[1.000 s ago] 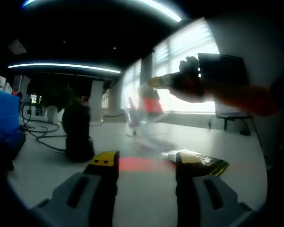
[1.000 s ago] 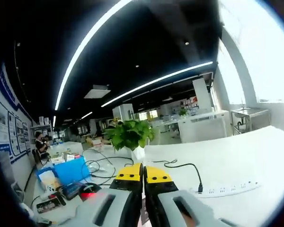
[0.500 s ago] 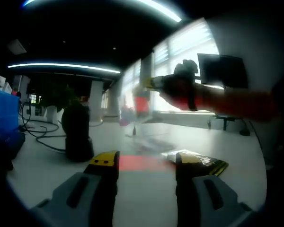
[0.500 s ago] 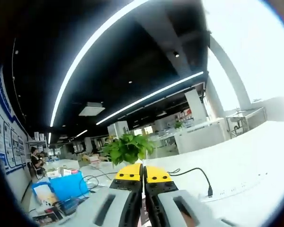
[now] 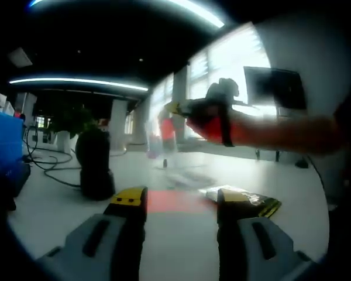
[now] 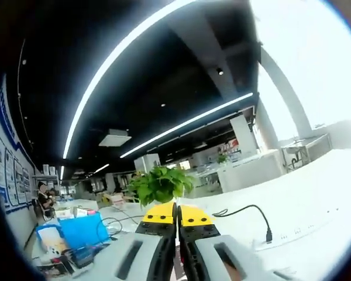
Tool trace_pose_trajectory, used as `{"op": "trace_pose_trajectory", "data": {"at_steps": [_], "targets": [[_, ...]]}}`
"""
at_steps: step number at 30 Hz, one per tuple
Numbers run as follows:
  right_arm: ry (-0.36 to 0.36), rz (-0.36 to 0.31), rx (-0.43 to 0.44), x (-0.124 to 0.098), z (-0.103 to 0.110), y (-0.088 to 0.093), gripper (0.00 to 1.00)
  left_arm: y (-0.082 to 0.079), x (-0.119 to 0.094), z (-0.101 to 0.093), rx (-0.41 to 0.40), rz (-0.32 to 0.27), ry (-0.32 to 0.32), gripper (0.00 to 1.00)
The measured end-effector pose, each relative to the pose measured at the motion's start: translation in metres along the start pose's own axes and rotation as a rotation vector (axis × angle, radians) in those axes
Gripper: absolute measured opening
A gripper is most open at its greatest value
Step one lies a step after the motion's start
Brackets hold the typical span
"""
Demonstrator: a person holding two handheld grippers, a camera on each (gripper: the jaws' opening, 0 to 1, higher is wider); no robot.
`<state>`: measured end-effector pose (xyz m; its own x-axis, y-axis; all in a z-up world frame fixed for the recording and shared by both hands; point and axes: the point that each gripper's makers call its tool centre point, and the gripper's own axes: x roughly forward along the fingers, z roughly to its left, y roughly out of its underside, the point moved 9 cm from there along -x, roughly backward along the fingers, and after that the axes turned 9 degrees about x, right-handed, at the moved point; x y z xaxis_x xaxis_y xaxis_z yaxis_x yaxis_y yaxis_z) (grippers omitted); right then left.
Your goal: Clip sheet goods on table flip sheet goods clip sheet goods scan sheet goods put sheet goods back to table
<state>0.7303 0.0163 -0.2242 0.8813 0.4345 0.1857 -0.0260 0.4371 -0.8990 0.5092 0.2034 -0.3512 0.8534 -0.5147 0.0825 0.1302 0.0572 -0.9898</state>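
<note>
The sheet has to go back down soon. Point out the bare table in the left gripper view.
Bare table lies between the black scanner and the left gripper. More lies beyond the yellow-and-black packet, toward the windows. It is crowded at far left, by the cables and blue box. The right gripper holds a blurred sheet above the middle.

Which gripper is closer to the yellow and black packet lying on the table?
Left. The left gripper hangs open just above the table, with the yellow and black packet at its right jaw tip. The right gripper is raised well above it.

Blurred sheet goods [image 5: 167,130] mid-air
</note>
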Motion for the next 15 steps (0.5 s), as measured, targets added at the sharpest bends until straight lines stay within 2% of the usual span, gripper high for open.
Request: {"op": "trace_pose_trajectory", "data": {"at_steps": [7, 12, 15], "targets": [[0.000, -0.012, 0.006, 0.005, -0.002, 0.005, 0.00, 0.000, 0.000, 0.000, -0.001, -0.002, 0.001, 0.40], [-0.003, -0.015, 0.003, -0.011, 0.014, 0.010, 0.00, -0.001, 0.000, -0.001, -0.002, -0.003, 0.003, 0.40], [-0.005, -0.009, 0.000, -0.011, 0.018, 0.016, 0.00, -0.001, 0.000, -0.001, -0.001, -0.002, 0.003, 0.40]]}}
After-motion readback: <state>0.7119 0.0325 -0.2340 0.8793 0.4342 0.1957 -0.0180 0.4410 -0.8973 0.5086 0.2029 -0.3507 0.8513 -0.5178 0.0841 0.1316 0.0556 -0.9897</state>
